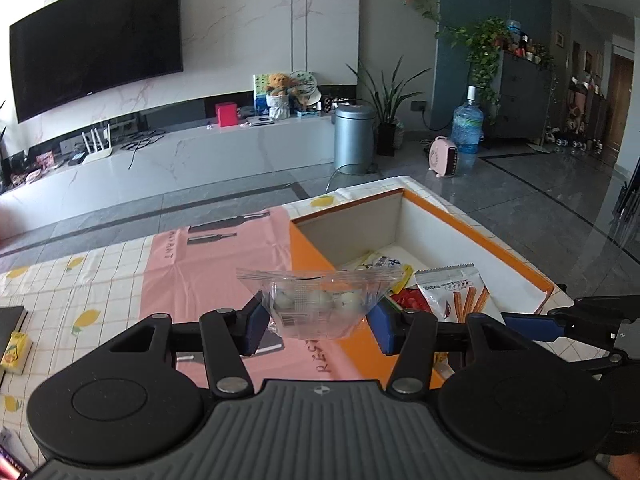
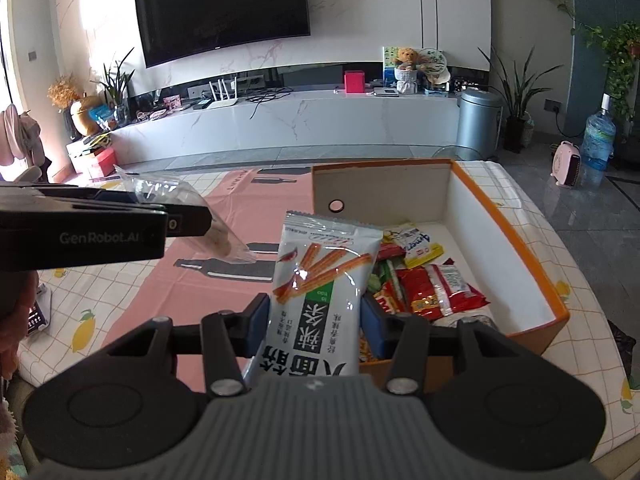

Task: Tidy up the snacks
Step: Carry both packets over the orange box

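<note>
Above the tablecloth (image 1: 100, 280), both grippers level, jaws gripping packets.

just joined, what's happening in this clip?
A person with two handheld grippers is sorting snacks into an orange box. The left gripper is shut on a clear bag of pale round snacks, held above the pink cloth beside the box. The right gripper is shut on a white stick-snack packet at the box's near edge. Several packets already lie inside.

Left gripper (image 1: 318, 320) level, jaws closed on a clear packet (image 1: 316, 300); right gripper (image 2: 314, 320) level beside it, jaws clamped on a white packet (image 2: 320, 292).
</note>
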The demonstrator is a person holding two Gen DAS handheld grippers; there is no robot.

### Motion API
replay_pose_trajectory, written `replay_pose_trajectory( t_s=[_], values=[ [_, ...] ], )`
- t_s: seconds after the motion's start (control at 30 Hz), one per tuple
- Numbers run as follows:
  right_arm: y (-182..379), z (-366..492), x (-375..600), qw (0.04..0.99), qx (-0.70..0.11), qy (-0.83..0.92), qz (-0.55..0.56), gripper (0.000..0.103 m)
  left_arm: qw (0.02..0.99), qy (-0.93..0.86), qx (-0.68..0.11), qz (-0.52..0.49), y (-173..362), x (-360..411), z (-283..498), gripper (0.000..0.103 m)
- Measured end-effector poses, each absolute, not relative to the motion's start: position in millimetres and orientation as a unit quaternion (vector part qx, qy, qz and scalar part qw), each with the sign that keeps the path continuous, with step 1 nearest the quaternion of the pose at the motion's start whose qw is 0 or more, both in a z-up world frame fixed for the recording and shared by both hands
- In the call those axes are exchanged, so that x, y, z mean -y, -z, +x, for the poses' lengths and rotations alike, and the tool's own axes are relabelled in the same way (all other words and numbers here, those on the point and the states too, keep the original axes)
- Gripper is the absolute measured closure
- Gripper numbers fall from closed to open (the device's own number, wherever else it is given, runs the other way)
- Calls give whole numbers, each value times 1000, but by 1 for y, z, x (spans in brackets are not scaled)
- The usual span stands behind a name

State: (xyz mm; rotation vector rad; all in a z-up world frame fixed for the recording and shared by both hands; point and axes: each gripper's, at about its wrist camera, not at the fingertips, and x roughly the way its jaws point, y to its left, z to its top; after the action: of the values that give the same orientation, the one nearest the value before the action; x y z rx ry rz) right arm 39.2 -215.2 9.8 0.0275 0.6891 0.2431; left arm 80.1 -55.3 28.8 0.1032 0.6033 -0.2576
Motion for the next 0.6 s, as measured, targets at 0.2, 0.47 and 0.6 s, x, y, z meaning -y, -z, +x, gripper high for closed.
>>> replay_pose_trajectory(
  t_s=[0.2,0.47,0.6],
  values=[
    [-16,61,251,934,-340,-103,26,56,939,167,-292,77,-31,91,103,43],
    [-6,108,284,928,-363,-84,6,56,923,202,-308,114,-13,135,139,43],
    [4,132,292,921,-379,-86,-7,56,914,214,-324,120,1,146,156,43]
  ],
)
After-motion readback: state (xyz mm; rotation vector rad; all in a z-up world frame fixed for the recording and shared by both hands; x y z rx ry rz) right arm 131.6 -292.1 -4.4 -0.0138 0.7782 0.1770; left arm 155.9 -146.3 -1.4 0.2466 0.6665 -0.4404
